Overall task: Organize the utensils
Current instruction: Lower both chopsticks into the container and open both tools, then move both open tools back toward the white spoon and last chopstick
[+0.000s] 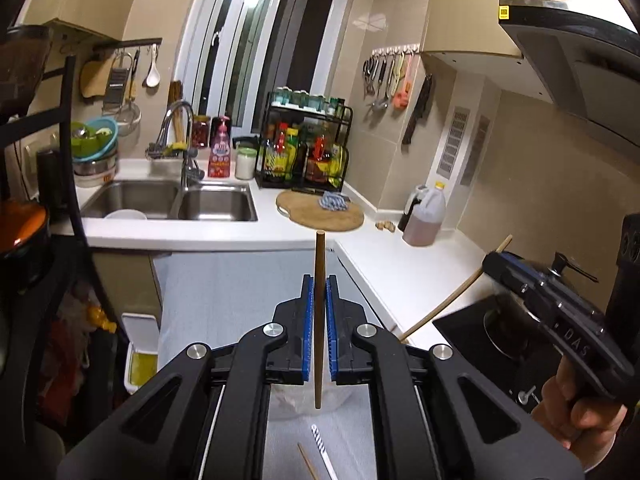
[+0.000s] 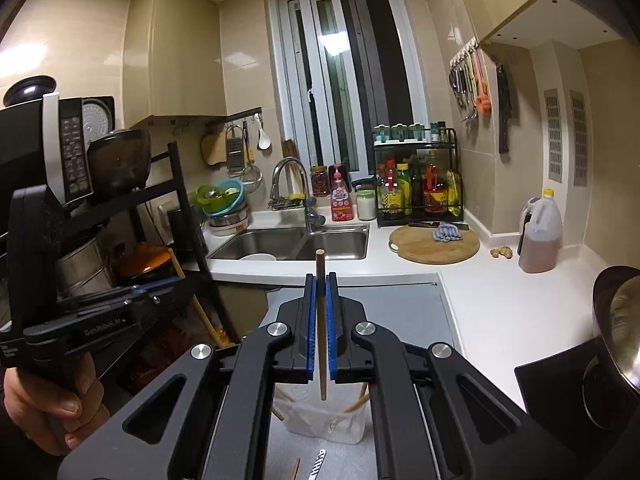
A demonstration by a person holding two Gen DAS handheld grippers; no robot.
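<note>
My left gripper is shut on a brown chopstick that stands upright between its blue pads. My right gripper is shut on a second upright chopstick. In the left wrist view the right gripper is at the right, its chopstick slanting down to the left. The left gripper shows at the left of the right wrist view, held by a hand. Below both stands a clear plastic container with several chopsticks in it. A loose chopstick and a white striped utensil lie on the grey surface.
A double sink sits at the back, with a round wooden board, a bottle rack and an oil jug on the white counter. A black hob with a pot is at the right. A dark shelf rack stands at the left.
</note>
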